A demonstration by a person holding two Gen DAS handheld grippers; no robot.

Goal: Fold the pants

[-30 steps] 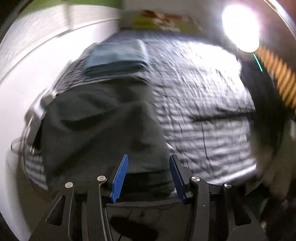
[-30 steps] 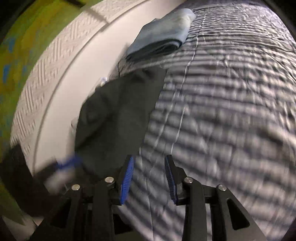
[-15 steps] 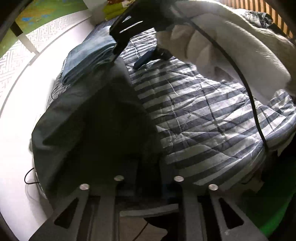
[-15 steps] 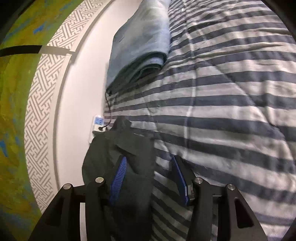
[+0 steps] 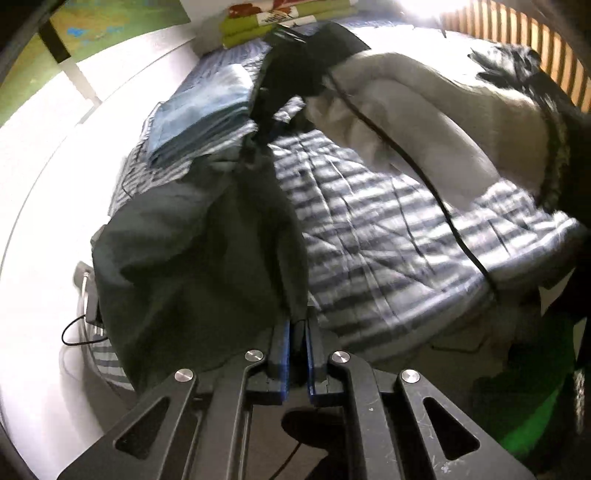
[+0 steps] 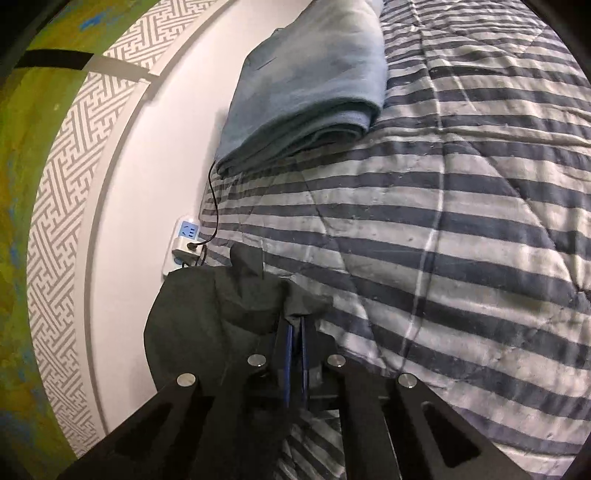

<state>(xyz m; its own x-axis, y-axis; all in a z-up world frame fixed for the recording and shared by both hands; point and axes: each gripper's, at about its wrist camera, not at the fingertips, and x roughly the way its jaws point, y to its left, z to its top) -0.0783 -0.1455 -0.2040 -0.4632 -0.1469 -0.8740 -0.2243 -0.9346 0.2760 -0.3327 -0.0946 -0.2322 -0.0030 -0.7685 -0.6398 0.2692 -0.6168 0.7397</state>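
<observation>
Dark green pants [image 5: 192, 258] lie along the left side of a striped quilt [image 5: 369, 240], next to the wall. My left gripper [image 5: 298, 326] is shut on the near edge of the pants, the cloth pinched between its blue pads. At the far end of the pants, the right gripper [image 5: 271, 125] shows as a dark shape under a pale sleeve [image 5: 406, 122]. In the right wrist view the right gripper [image 6: 296, 325] is shut on a bunched corner of the pants [image 6: 221, 310], and the fabric drapes over its left finger.
A folded light-blue blanket [image 6: 314, 77] lies on the quilt [image 6: 461, 221] beyond the pants, against the white wall. A wall socket with a plugged black cable [image 6: 186, 240] sits just past the pants. Green and patterned folded cloths [image 5: 280, 18] rest at the bed's far end.
Both grippers went from open to shut on the pants. The right gripper travelled to the far end of the pants; the left closed on the near edge and lifted it slightly.
</observation>
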